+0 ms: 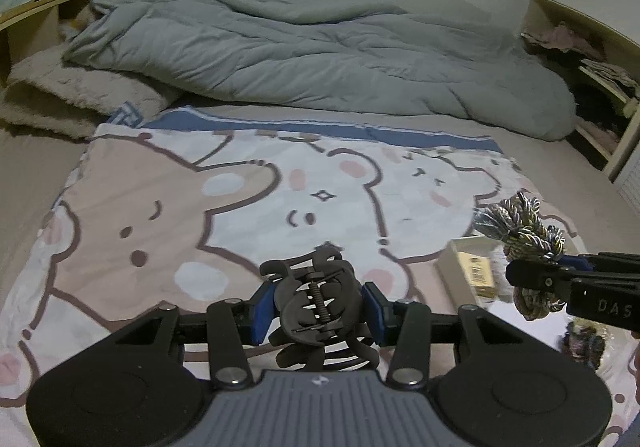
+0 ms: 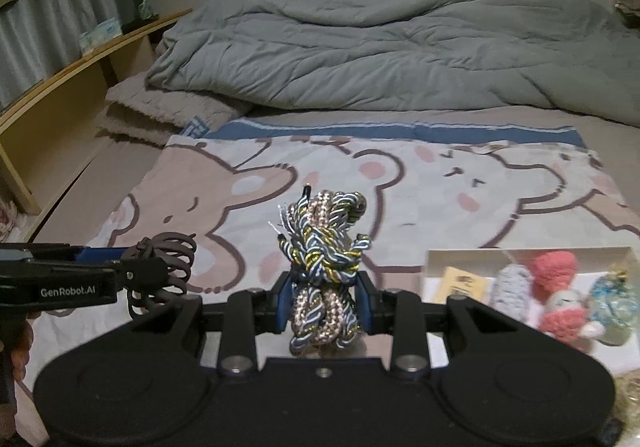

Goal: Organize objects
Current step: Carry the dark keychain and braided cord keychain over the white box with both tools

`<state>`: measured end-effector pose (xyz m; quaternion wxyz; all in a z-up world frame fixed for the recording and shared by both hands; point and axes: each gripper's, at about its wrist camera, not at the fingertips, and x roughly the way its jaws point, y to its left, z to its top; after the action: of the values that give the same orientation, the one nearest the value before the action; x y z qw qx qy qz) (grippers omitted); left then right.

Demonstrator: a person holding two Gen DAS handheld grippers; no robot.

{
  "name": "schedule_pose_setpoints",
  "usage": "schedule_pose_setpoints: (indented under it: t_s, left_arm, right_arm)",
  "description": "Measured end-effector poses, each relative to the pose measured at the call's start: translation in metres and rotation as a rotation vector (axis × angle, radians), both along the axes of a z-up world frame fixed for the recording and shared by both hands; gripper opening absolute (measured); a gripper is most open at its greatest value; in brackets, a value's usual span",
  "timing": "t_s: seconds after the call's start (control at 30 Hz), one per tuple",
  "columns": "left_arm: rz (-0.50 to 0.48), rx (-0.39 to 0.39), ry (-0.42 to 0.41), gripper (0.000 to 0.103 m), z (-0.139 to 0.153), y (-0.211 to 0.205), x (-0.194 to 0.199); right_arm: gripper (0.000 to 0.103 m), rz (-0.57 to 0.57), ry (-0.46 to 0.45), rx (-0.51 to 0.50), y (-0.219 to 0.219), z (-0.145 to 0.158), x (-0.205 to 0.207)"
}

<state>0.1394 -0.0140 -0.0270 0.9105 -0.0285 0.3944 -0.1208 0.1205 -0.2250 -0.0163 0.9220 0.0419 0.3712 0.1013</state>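
My left gripper (image 1: 318,307) is shut on a dark hair claw clip (image 1: 316,299) and holds it above the bear-print blanket (image 1: 180,207). It also shows at the left of the right wrist view (image 2: 160,271), with the clip (image 2: 168,263) between its fingers. My right gripper (image 2: 324,299) is shut on a knotted multicoloured cord bundle (image 2: 324,251), held above the blanket (image 2: 280,183). It also shows at the right of the left wrist view (image 1: 532,267), with the cord (image 1: 520,227). A white tray (image 2: 436,259) lies on the blanket to the right.
The tray holds a yellow card (image 2: 460,283), several small knitted and plush items (image 2: 556,267) and a blue-green pouch (image 2: 612,303). A grey duvet (image 2: 380,51) is heaped at the back. Wooden shelves (image 2: 60,87) stand left, with a green bottle (image 2: 141,3).
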Motion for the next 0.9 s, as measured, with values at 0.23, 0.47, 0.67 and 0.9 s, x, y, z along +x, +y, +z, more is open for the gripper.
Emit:
schedule_pose_setpoints:
  t_s: [0.23, 0.47, 0.67, 0.9]
  left_arm:
    - [-0.066, -0.034, -0.009, 0.048, 0.004, -0.044, -0.005]
    - [-0.137, -0.074, -0.010, 0.047, 0.004, -0.088, -0.011]
    - [-0.181, -0.105, 0.006, 0.047, 0.000, -0.118, -0.014]
    - [-0.212, -0.153, 0.056, 0.047, -0.011, -0.145, -0.015]
  right_arm:
    - [0.034, -0.077, -0.010, -0.009, -0.044, 0.005, -0.019]
    - [0.034, -0.156, -0.026, 0.004, -0.089, 0.007, -0.037]
    - [0.034, -0.192, -0.024, 0.013, -0.117, 0.003, -0.047]
    - [0.034, -0.212, 0.013, 0.027, -0.140, -0.009, -0.053]
